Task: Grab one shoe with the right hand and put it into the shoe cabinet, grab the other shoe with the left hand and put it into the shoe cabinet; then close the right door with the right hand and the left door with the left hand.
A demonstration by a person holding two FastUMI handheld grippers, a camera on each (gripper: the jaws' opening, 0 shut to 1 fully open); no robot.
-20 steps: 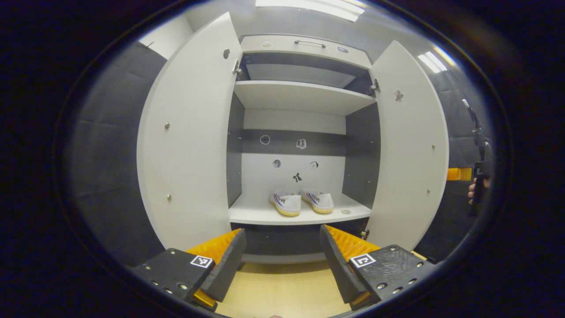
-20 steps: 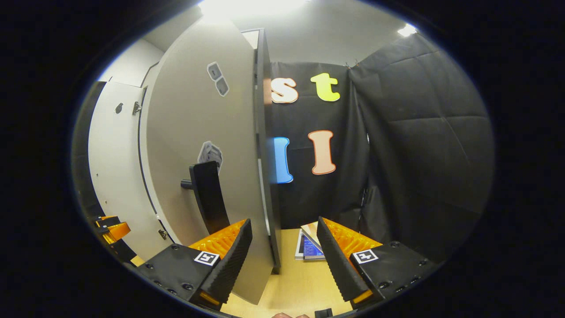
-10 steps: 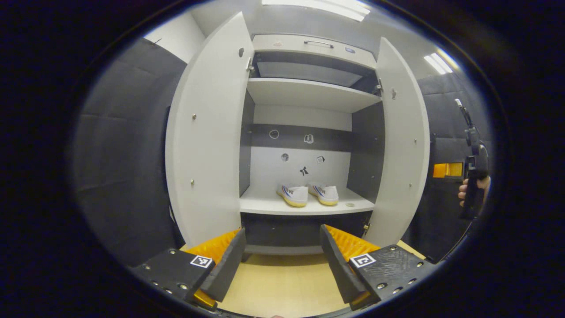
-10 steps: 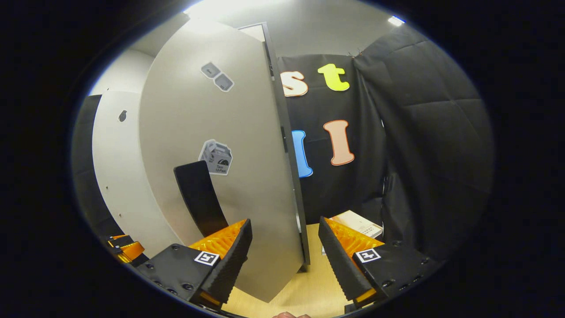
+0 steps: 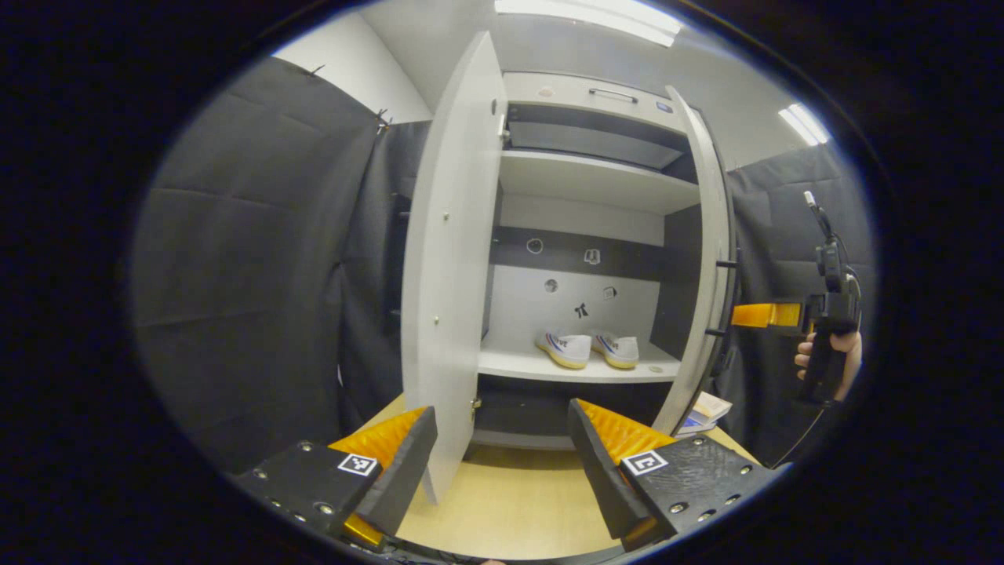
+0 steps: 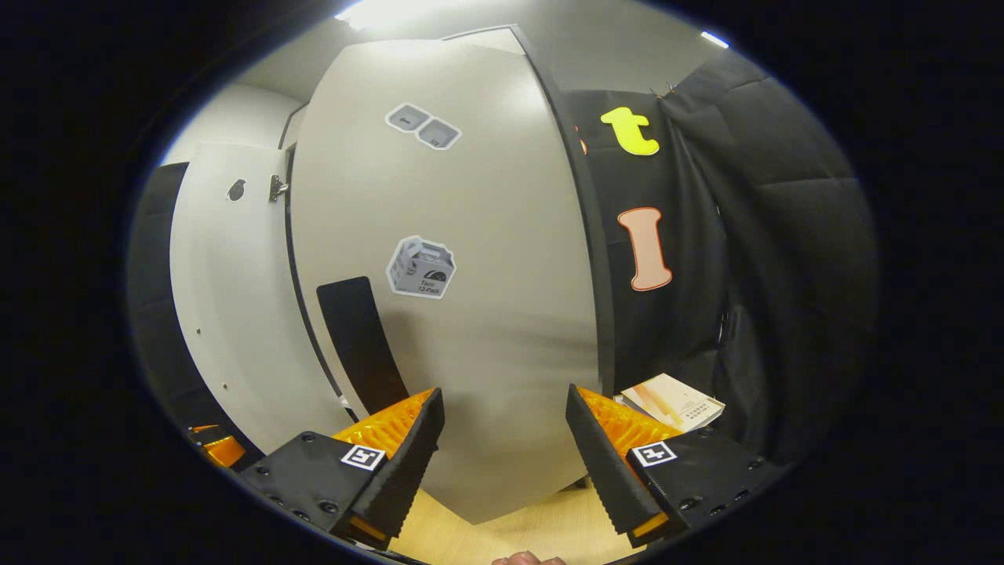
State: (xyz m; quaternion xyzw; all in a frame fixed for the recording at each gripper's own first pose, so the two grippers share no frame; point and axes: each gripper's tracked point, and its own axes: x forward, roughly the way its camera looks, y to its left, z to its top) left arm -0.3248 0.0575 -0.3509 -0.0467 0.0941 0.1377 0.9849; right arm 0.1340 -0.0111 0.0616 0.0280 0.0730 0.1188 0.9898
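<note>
Two white shoes sit side by side on the lower shelf of the white shoe cabinet. The left door stands open, nearly edge-on, with its lower corner just inside my open left gripper. The right door is partly swung in. Its outer face, with a black handle, is right in front of my open right gripper. In the left gripper view a hand holds the right gripper beside that door; whether it touches is unclear.
Black cloth walls close in on both sides. Books lie on the light wooden floor by the cabinet's right foot. An upper shelf and a top drawer sit above the shoes. The left gripper shows low beside the left door.
The right door has swung inward toward the cabinet, with my right gripper following its outer face. My left gripper has shifted left, so the left door now appears almost edge-on.
</note>
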